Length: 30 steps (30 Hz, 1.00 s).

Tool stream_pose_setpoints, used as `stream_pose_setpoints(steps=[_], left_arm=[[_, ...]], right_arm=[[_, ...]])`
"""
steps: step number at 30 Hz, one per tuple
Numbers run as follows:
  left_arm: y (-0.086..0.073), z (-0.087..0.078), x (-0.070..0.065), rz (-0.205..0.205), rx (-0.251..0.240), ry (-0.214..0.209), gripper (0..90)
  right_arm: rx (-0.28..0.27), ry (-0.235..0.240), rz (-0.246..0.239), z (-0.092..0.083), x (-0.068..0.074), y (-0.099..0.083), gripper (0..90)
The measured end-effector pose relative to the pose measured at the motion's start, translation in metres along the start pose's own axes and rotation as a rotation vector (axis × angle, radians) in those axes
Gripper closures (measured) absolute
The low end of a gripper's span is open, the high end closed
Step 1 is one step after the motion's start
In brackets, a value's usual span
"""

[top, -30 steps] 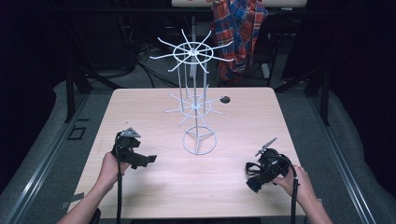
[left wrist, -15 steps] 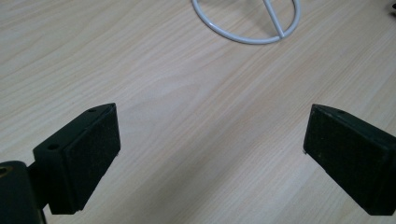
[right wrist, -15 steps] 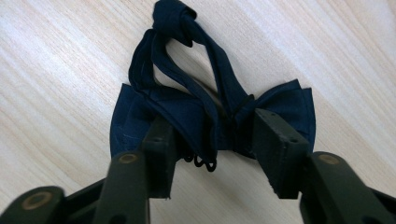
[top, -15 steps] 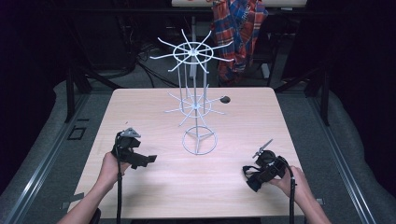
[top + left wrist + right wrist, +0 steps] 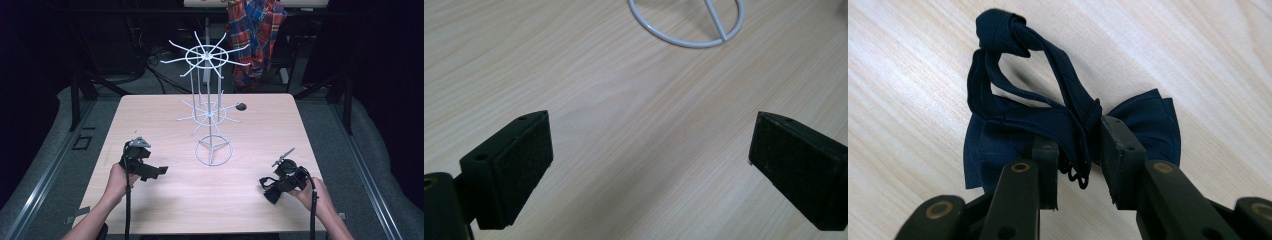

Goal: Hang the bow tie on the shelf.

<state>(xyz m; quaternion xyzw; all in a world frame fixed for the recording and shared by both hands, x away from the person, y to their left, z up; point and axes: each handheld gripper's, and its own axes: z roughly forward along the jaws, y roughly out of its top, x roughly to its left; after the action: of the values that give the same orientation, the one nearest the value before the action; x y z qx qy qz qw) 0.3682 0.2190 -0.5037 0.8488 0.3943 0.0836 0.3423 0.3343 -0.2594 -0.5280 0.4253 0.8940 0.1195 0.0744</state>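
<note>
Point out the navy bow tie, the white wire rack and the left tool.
navy bow tie (image 5: 1153, 117), right gripper view, right wing.
white wire rack (image 5: 214, 151), high view, ring base.
left tool (image 5: 649, 170), left gripper view, gap between open jaws.

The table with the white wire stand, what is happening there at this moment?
A person works at the wooden table with a gripper in each hand. The right gripper has just been closing its jaws and now pinches a dark blue bow tie by its middle, low on the tabletop. The left gripper is open with nothing between its jaws, near the base ring of the white wire stand, which stands in the middle.
</note>
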Motion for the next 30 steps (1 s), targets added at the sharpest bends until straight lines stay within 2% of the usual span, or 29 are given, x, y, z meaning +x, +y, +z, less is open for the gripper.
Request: stream_pose_setpoints(steps=[1,3,5,6,8,10,11,14,18,19,23,30], left_arm=[[0.0,0.0,0.001,-0.004,0.001,-0.001,4.1],[0.0,0.001,0.0,-0.003,0.002,-0.004,4.1],[0.001,0.001,-0.001,-0.001,0.001,-0.005,4.1],[0.001,0.001,-0.001,-0.001,-0.001,-0.006,4.1],[0.0,0.001,-0.001,-0.001,-0.001,-0.004,4.1],[0.0,0.0,-0.001,-0.001,0.0,-0.001,4.0],[0.0,0.0,0.0,-0.003,0.0,0.0,4.1],[0.0,0.0,0.001,-0.005,0.002,0.002,4.1],[0.0,0.001,0.0,-0.002,0.005,0.0,4.1],[0.0,0.0,-0.001,-0.005,0.003,0.001,4.1],[0.0,0.001,0.0,-0.001,0.01,0.003,4.1],[0.0,0.001,0.0,0.003,0.012,0.007,4.0]], right_arm=[[-0.018,0.014,0.018,-0.005,-0.003,-0.001,70.8],[-0.042,0.007,0.034,-0.009,-0.005,-0.002,70.8],[-0.091,0.021,0.062,-0.013,-0.005,-0.003,70.8],[-0.084,0.007,0.051,-0.016,-0.007,-0.003,70.7],[-0.115,0.013,0.075,-0.019,-0.007,-0.004,70.7],[-0.108,-0.001,0.062,-0.022,-0.009,-0.004,70.7],[-0.126,-0.015,0.061,-0.023,-0.007,-0.005,70.8],[-0.135,-0.038,0.053,-0.025,-0.007,-0.005,70.9],[-0.146,-0.037,0.053,-0.026,-0.007,-0.005,70.9],[-0.159,-0.025,0.058,-0.028,-0.008,-0.004,70.9],[-0.192,-0.036,0.073,-0.031,-0.01,-0.001,70.8],[-0.224,-0.045,0.055,-0.035,-0.008,0.002,70.8]])
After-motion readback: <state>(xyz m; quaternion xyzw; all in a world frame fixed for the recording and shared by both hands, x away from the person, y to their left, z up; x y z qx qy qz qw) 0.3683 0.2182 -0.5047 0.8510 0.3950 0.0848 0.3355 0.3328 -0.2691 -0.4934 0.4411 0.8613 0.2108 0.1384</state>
